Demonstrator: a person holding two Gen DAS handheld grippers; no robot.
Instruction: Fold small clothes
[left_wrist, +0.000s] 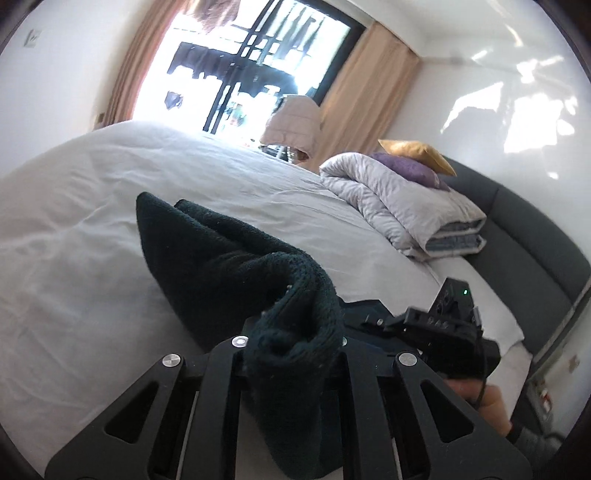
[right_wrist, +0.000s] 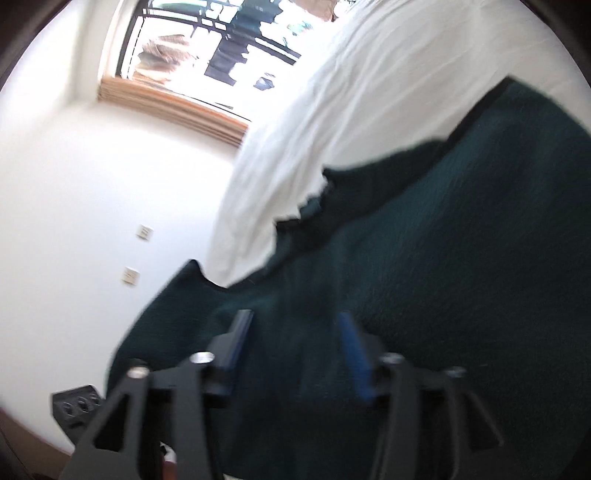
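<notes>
A dark green knitted garment (left_wrist: 221, 266) lies partly on the white bed (left_wrist: 74, 221). My left gripper (left_wrist: 291, 343) is shut on a bunched edge of it and holds that edge up off the sheet. In the right wrist view the same garment (right_wrist: 443, 258) fills the lower right, blurred by motion. My right gripper (right_wrist: 295, 332) is open, its blue-padded fingers (right_wrist: 354, 354) spread over the cloth with fabric lying between them. The right gripper's body also shows in the left wrist view (left_wrist: 443, 325), beside the garment.
A folded grey quilt (left_wrist: 406, 210) with a purple pillow (left_wrist: 410, 170) and a gold pillow (left_wrist: 417, 151) sits by the dark headboard (left_wrist: 524, 236). Beyond the bed are a bright window (left_wrist: 258, 66) with beige curtains (left_wrist: 365, 92) and white walls (right_wrist: 74, 203).
</notes>
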